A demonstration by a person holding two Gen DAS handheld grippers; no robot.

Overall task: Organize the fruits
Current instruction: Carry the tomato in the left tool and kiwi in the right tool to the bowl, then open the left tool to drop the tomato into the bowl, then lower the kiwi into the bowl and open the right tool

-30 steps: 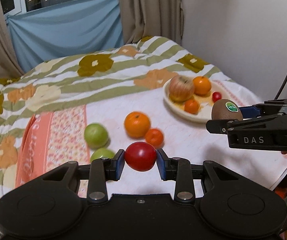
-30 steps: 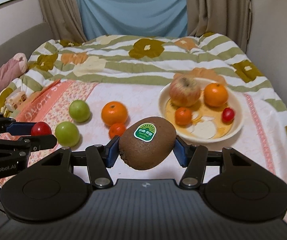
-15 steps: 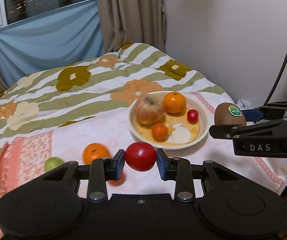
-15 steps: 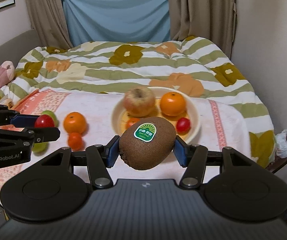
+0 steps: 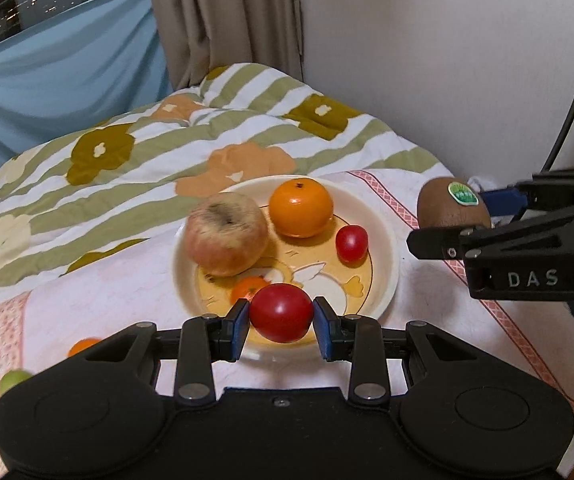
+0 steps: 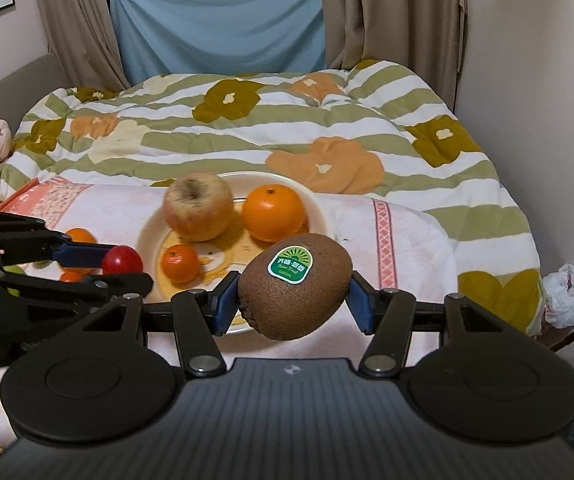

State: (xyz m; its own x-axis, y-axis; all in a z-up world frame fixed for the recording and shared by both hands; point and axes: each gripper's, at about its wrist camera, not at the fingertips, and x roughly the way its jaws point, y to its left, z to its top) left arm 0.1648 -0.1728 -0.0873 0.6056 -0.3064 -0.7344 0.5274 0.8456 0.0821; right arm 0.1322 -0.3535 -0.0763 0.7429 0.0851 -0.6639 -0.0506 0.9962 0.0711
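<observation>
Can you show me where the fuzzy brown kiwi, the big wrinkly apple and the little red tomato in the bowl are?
Fuzzy brown kiwi with green sticker (image 6: 295, 286), right wrist view, middle of its skin.
Big wrinkly yellow-red apple (image 5: 227, 240), left wrist view, its front side.
Small red tomato in the cream bowl (image 5: 351, 243), left wrist view, its middle.

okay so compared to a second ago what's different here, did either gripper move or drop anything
Both grippers swung across the bed toward the plate: it now sits right ahead of the left gripper, and the loose fruit has slid off to the side. Nothing was dropped. The left gripper still clamps the red tomato, and the right gripper still holds the kiwi. Fruit on the plate is unchanged.
</observation>
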